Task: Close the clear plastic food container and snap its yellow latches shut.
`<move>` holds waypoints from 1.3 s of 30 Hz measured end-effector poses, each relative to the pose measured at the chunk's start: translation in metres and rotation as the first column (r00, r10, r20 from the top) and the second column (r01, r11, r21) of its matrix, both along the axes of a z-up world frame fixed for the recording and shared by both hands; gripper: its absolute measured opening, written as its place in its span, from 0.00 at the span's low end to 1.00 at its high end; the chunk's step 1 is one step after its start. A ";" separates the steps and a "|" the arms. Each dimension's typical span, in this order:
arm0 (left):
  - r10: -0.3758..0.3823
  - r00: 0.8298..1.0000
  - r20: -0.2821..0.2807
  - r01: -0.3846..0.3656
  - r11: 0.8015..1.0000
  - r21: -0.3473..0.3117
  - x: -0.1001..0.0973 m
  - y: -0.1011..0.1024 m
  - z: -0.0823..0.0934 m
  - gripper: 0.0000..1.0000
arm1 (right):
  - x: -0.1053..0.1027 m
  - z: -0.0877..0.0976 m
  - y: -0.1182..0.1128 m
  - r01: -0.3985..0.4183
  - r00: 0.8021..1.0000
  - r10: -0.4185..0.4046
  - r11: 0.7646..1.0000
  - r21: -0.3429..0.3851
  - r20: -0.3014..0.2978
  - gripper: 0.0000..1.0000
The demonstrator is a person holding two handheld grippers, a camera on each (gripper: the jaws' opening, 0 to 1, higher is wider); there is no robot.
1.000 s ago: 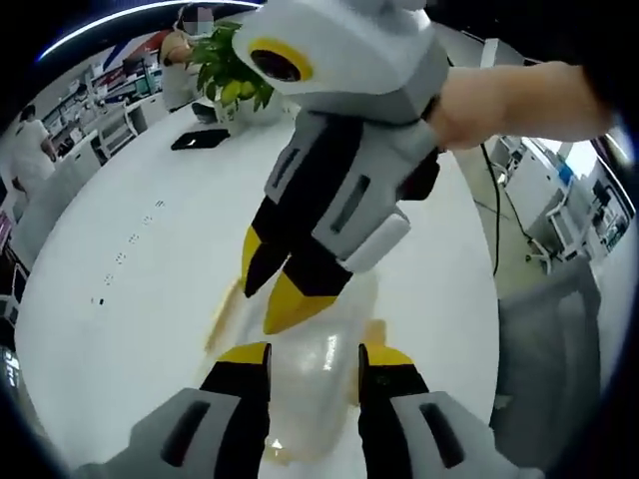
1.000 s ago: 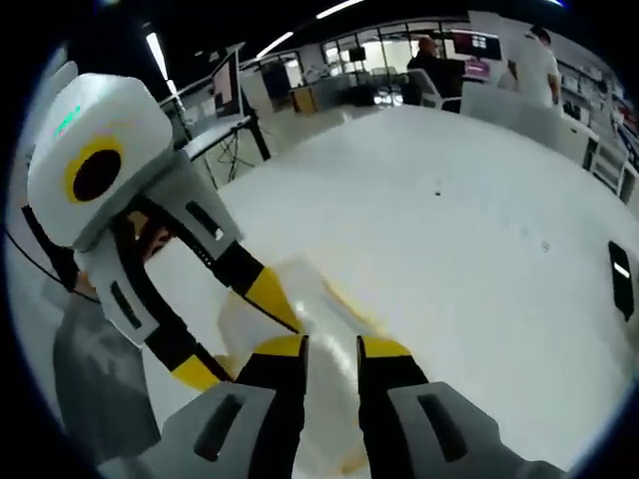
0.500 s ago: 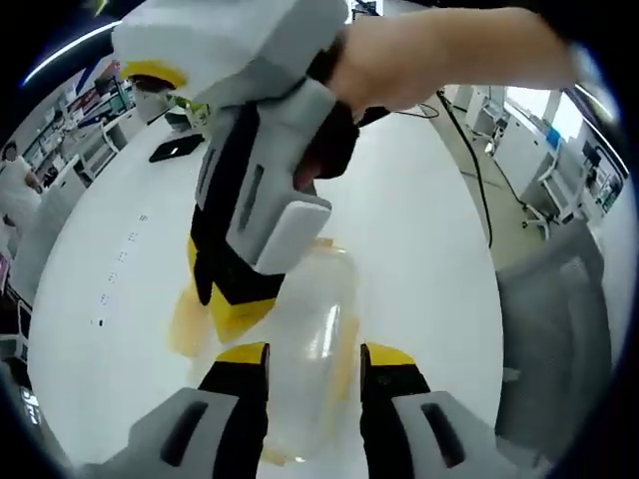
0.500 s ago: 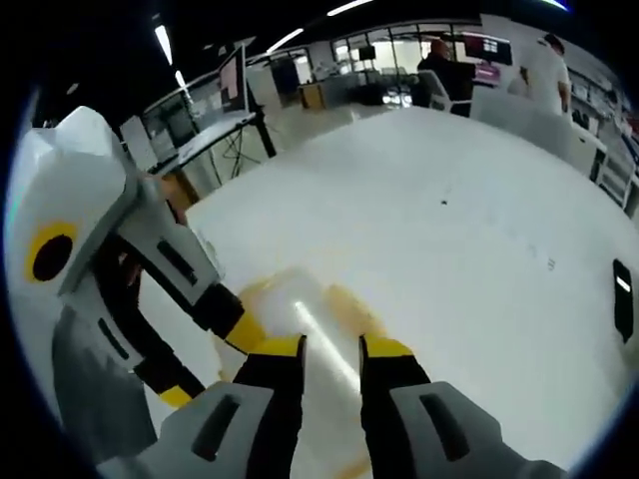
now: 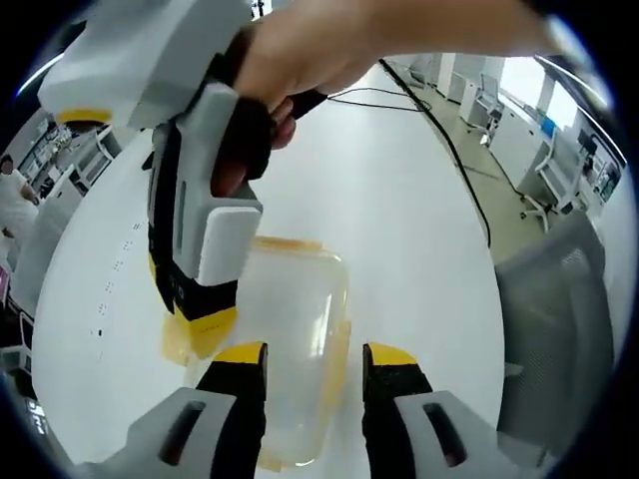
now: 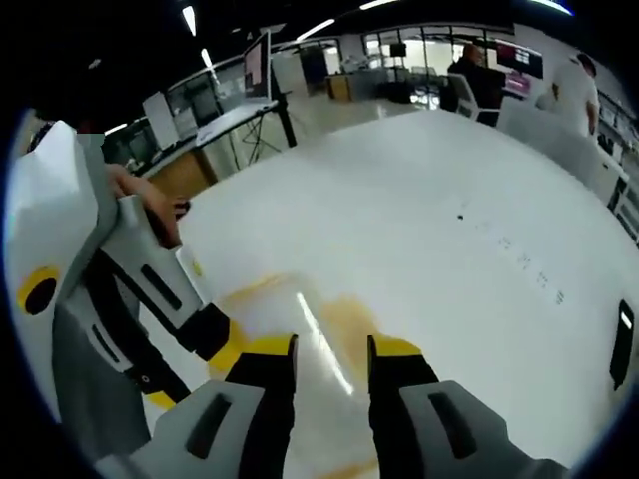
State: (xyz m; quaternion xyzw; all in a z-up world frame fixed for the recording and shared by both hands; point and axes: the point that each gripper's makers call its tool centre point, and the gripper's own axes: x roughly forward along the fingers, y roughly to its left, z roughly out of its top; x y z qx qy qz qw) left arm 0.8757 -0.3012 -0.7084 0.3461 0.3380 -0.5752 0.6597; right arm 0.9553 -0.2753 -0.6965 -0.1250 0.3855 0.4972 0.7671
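While both grippers are hovering over it, the container (image 5: 290, 329) is lying on the white table (image 5: 399, 230).
Left gripper (image 5: 315, 357) is pointing down over the container's near end, jaws parted with a gap, nothing between them; lid looks to be sitting on, clear with yellow edging. Right gripper (image 5: 195, 324) is coming in from the top of the left gripper view, held by a hand (image 5: 300, 60), yellow tips sitting at the latch (image 5: 178, 339) on the container's left edge; cannot tell if touching or if its jaws are closed there. In the right gripper view, the right gripper (image 6: 331, 351) is showing parted jaws over the container (image 6: 300, 329), and the left gripper (image 6: 225, 344) is reaching in from the left at its side. Cable (image 5: 439, 130) is trailing across the floor; chair (image 5: 559, 329) is standing beside the table.
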 end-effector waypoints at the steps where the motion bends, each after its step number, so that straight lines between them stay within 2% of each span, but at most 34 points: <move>1: -0.004 1.000 0.003 0.004 1.000 0.003 0.000 0.000 0.000 0.31 | 0.000 -0.001 0.000 -0.008 1.000 0.007 1.000 -0.001 -0.006 0.28; 6: -0.024 0.999 0.029 0.024 0.999 0.023 0.000 0.001 -0.003 0.31 | 0.003 -0.009 0.002 -0.072 0.996 0.073 0.997 0.012 -0.053 0.30; 9: -0.034 0.998 0.044 0.032 0.999 0.031 0.000 0.000 -0.003 0.31 | -0.002 -0.010 0.005 -0.107 0.989 0.111 0.993 0.048 -0.096 0.31; 11: -0.045 0.997 0.057 0.043 0.998 0.038 0.000 0.000 -0.004 0.32 | -0.003 -0.013 0.003 -0.132 0.985 0.137 0.990 0.050 -0.103 0.31; 16: -0.061 0.995 0.074 0.057 0.997 0.048 0.003 -0.001 -0.005 0.32 | -0.003 -0.023 -0.003 -0.182 0.975 0.182 0.983 0.010 -0.125 0.30; 25: -0.101 0.988 0.121 0.093 0.993 0.070 0.006 -0.002 -0.008 0.32 | -0.005 -0.021 -0.003 -0.249 0.959 0.244 0.968 -0.017 -0.146 0.30; 31: -0.123 0.982 0.142 0.111 0.990 0.090 0.006 -0.003 -0.008 0.31 | -0.007 -0.022 0.000 -0.322 0.936 0.310 0.946 -0.048 -0.169 0.29; 35: -0.152 0.975 0.163 0.134 0.984 0.116 0.005 -0.002 -0.009 0.31 | -0.007 -0.024 0.000 -0.329 0.926 0.312 0.943 -0.048 -0.214 0.30; 37: -0.176 0.969 0.176 0.154 0.979 0.133 0.005 -0.002 -0.009 0.32 | -0.008 -0.024 0.000 -0.336 0.923 0.317 0.941 -0.051 -0.219 0.30; 39: -0.173 0.969 0.175 0.151 0.980 0.133 0.006 -0.002 -0.009 0.32 | -0.009 -0.024 0.000 -0.345 0.919 0.324 0.936 -0.061 -0.224 0.30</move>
